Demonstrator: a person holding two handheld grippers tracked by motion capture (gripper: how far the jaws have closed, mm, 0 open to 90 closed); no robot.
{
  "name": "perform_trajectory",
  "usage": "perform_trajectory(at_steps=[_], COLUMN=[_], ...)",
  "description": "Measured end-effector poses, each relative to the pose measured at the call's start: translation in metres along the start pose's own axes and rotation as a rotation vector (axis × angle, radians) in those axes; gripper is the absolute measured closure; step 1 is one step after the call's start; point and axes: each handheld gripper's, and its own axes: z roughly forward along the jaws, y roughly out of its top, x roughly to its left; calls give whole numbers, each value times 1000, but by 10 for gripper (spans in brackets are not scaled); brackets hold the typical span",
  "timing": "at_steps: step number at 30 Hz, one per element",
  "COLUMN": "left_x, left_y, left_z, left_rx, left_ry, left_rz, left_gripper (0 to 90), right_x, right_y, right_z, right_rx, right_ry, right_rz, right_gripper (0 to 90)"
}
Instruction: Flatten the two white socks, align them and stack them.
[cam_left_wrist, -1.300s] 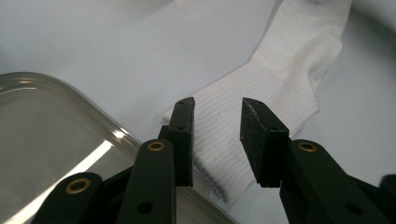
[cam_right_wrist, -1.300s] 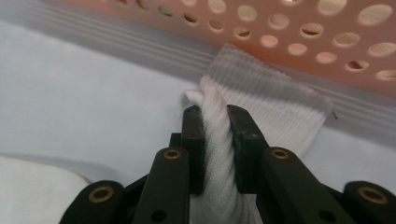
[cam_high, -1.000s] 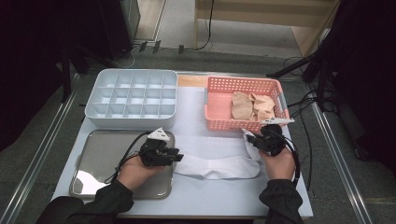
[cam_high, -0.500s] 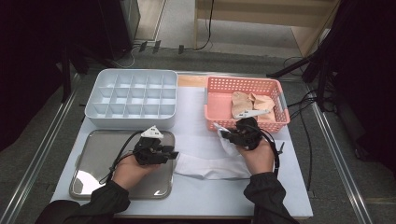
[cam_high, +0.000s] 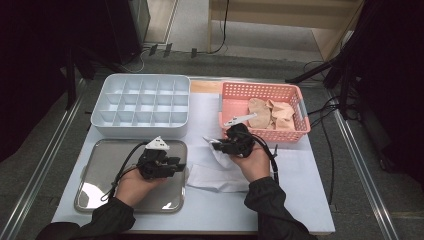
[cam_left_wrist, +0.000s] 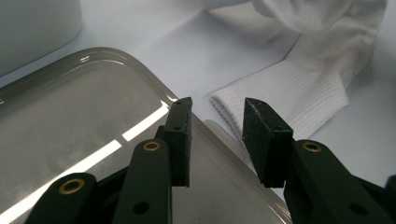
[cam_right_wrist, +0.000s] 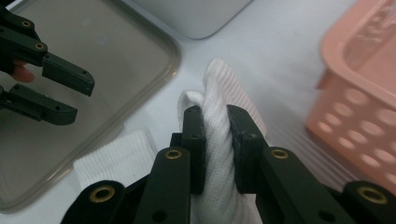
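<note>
Ribbed white cotton is bunching between the flat black pads of the right gripper (cam_right_wrist: 215, 149), which is pinching a fold of the soft white knitted sock (cam_right_wrist: 219, 140) and lifting that part off the table. The rest of the sock (cam_high: 215, 172) is lying limp and creased on the pale grey-white tabletop (cam_high: 295, 200), between the two hands and just in front of the basket, its ribbed cuff (cam_left_wrist: 285, 93) resting flat right beside the rounded corner of the shiny rectangular stainless-steel tray (cam_left_wrist: 84, 126). The left gripper (cam_left_wrist: 217, 140) is hovering over that tray corner with its two blocky, rubber-faced jaws spread apart and gripping nothing, the cuff's edge showing through the gap between them. Seen from the high view, the left gripper (cam_high: 162, 165) is sitting above the tray's right side (cam_high: 100, 195), while the right gripper (cam_high: 227, 145) is pointing leftward near the front wall of the salmon-pink perforated plastic basket (cam_high: 235, 100), which is holding a heap of crumpled beige fabric pieces (cam_high: 270, 112). Behind the tray, a pale grey moulded plastic organiser box (cam_high: 142, 102), divided into a grid of small square compartments, is standing with smooth, rounded walls. Glossy reflections are streaking across the tray's polished metal floor.
</note>
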Motion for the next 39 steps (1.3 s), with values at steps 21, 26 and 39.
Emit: perform_trajectory(at_steps=[21,26,39], left_x=[3,4,5], left_y=[-3,0,7], left_z=[-1,-1,-2], left_rx=[13,5,-4], left_ry=[24,22,18], left_rz=[-3,-2,17], left_gripper=[560,551,550], right_x=[4,5,19], right_y=[-1,-8,-46], right_z=[8,-11,-32], right_rx=[18,-14,1], right_ry=[27,16,-39], right_rz=[-10,6,45], right_gripper=[581,609,644])
